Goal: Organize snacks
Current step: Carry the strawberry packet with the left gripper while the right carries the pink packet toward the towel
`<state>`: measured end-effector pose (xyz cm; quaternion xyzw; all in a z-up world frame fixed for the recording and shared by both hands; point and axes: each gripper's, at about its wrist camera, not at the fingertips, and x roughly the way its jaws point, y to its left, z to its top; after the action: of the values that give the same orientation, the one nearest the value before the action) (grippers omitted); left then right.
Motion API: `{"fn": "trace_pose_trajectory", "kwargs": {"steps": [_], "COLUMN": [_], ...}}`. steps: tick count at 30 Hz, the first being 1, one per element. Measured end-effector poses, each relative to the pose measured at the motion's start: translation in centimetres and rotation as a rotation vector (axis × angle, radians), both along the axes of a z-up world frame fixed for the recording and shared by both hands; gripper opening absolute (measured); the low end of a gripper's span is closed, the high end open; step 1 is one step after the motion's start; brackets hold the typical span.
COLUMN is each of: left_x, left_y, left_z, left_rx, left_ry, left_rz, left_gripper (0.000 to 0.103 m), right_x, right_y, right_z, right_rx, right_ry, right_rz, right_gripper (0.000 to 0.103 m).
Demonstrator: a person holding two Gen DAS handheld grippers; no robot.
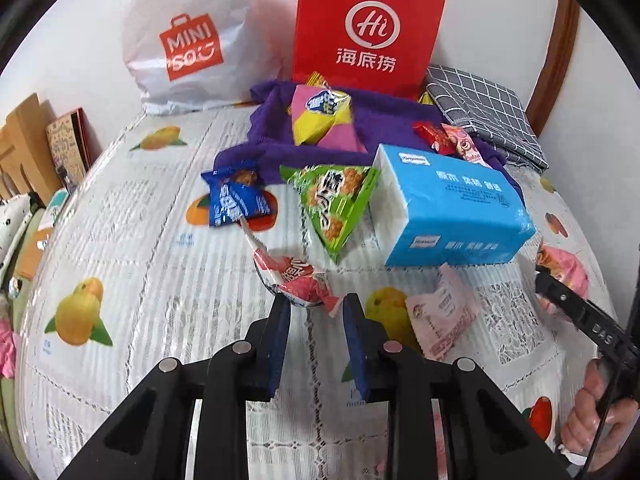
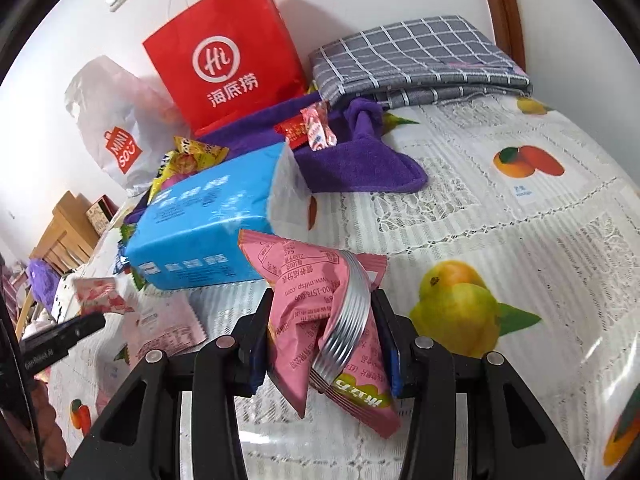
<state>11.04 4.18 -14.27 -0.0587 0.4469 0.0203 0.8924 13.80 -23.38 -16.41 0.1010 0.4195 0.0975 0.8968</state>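
So the left gripper (image 1: 314,306) has its jaws pinched in as tight as they go, right on the wrapped head of a red lollipop (image 1: 298,276). The candy end sits between the blue pads, a twist of wrapper pokes out toward the right pad, and the white stick runs straight ahead and a bit left from the tips. That line is what matters imo: the long axis points away from the gripper toward the blue snack packet (image 1: 236,196) that the stick's far end reaches, so any lift has to drag the stick clear of that packet rather than yank sideways. Just right of that, further out, is the green triangle pack (image 1: 334,204), then the blue tissue pack (image 1: 452,208), with the purple towel (image 1: 384,124) and red paper bag (image 1: 370,26) way out in front. The right gripper (image 2: 324,312) is clamped on a pink snack pouch (image 2: 320,308), crumpled and lying lengthwise along its fingers, held above the fruit-print tablecloth (image 2: 540,240), beside the tissue pack. The left hand's clearly nearer the lollipop.
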Motion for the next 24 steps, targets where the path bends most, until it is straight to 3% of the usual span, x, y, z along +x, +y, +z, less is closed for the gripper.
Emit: {"fn": "trace_pose_trajectory", "kwargs": {"steps": [8,9,14,19,21,22,23,24], "left_x": [0.6,0.7,1.7,2.8,2.6,2.5,2.4,2.4], "left_y": [0.2,0.2,-0.3,-0.1,0.7,1.2,1.5,1.7], "left_z": [1.1,1.4,3.4,2.9,2.4,2.0,1.7,1.3], "left_rx": [-0.046,-0.047,-0.064,-0.035,-0.068,-0.099,-0.121,-0.149], "left_ry": [-0.007,-0.011,-0.051,-0.032,-0.018,-0.008,-0.001,0.011], "left_rz": [-0.010,-0.011,-0.048,-0.045,-0.041,-0.037,-0.037,-0.046], "left_gripper": [0.025,0.019,0.012,0.012,0.012,0.013,0.022,0.041], "right_x": [-0.7,-0.6,0.4,1.6,1.7,1.7,1.6,1.6], "right_y": [0.2,0.3,0.9,1.9,2.3,2.6,2.7,2.9], "right_z": [4.3,4.8,6.9,7.6,7.5,7.4,7.3,7.2], "right_rx": [-0.058,-0.062,-0.113,-0.124,-0.125,-0.127,-0.128,-0.130], "right_ry": [-0.082,-0.088,-0.107,-0.119,-0.119,-0.118,-0.116,-0.113], "right_rz": [0.033,0.036,0.046,0.070,0.078,0.083,0.086,0.091], "right_gripper": [0.045,0.045,0.045,0.045,0.045,0.045,0.045,0.045]}}
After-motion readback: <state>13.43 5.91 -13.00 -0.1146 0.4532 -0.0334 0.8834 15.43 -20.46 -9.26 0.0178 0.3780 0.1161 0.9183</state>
